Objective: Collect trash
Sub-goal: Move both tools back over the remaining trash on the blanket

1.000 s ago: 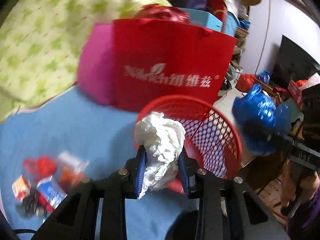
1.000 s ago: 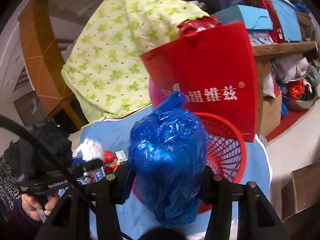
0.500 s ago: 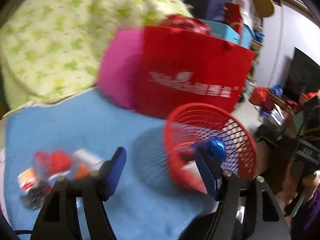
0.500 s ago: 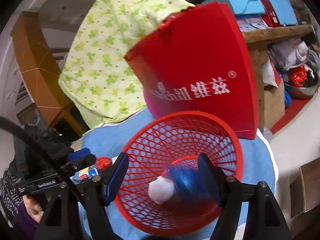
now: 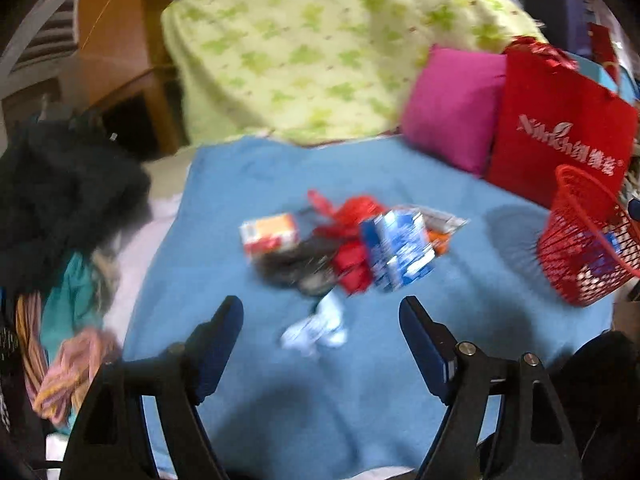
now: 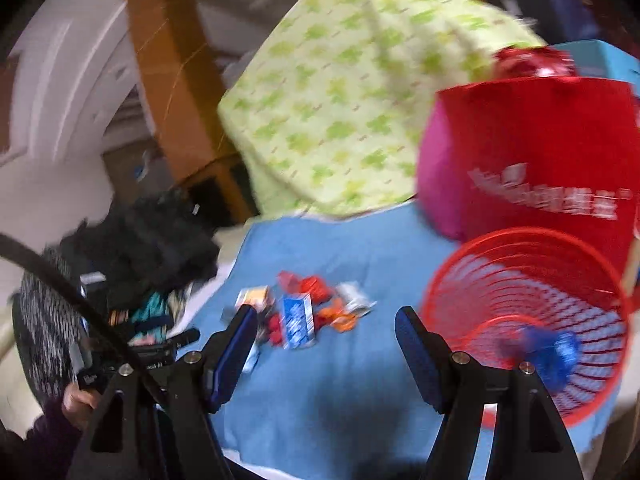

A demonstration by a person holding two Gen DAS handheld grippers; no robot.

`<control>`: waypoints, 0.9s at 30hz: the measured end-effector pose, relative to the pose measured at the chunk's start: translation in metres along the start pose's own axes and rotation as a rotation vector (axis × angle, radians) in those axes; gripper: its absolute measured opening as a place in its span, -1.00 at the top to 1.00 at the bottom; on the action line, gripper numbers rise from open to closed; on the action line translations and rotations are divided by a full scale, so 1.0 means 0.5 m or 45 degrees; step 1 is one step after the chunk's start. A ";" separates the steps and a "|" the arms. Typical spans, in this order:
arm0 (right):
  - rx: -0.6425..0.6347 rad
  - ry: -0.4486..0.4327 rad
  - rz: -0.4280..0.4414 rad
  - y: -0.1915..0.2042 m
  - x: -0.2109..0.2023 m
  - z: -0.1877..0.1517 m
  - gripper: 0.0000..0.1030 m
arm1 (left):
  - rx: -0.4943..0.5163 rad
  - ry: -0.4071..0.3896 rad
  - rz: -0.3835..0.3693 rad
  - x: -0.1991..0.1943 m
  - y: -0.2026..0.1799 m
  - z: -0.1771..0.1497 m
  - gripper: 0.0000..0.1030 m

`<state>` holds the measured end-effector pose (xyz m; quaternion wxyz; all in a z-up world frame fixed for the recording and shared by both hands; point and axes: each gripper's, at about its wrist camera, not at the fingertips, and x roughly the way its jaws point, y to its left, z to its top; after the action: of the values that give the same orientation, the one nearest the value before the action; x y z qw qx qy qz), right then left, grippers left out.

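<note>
A pile of trash (image 5: 348, 240) lies on the blue cloth (image 5: 400, 380): a blue-white carton (image 5: 400, 252), an orange-white box (image 5: 268, 232), red wrappers and a white crumpled scrap (image 5: 320, 326). My left gripper (image 5: 322, 316) is open and empty, just short of the pile. A red mesh basket (image 5: 580, 248) stands at the right. My right gripper (image 6: 326, 324) is open and empty above the cloth, between the pile (image 6: 304, 312) and the basket (image 6: 528, 320). A blue plastic bag (image 6: 548, 352) lies inside the basket.
A red paper bag (image 5: 560, 136) and a pink cushion (image 5: 452, 108) stand behind the basket. A green-patterned cloth (image 5: 320, 48) covers the back. Dark clothes (image 5: 60, 200) are heaped at the left edge. The other gripper (image 6: 136, 356) shows at the right wrist view's left.
Both grippers let go of their loads into the basket, the white paper and the blue bag. Both have since swung left, away from the basket and toward the pile.
</note>
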<state>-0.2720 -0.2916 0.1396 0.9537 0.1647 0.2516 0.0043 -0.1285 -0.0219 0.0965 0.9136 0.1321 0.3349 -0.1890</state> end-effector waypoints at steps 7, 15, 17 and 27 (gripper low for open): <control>-0.055 0.211 0.019 0.058 0.161 -0.029 -0.45 | -0.095 0.106 0.004 0.077 0.048 -0.062 -0.57; -0.031 0.396 -0.002 0.070 0.373 -0.031 -0.45 | -0.142 0.191 -0.105 0.156 0.051 -0.086 -0.57; -0.006 0.429 -0.028 0.070 0.425 -0.026 -0.45 | -0.150 0.193 -0.159 0.180 0.043 -0.082 -0.57; 0.074 0.516 -0.088 0.067 0.580 -0.018 -0.46 | -0.139 0.202 -0.221 0.272 0.036 -0.065 -0.57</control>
<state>-0.0205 -0.2308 0.0041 0.8780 0.1791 0.4439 -0.0025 -0.0432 -0.0289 -0.0153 0.8702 0.0674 0.4262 -0.2378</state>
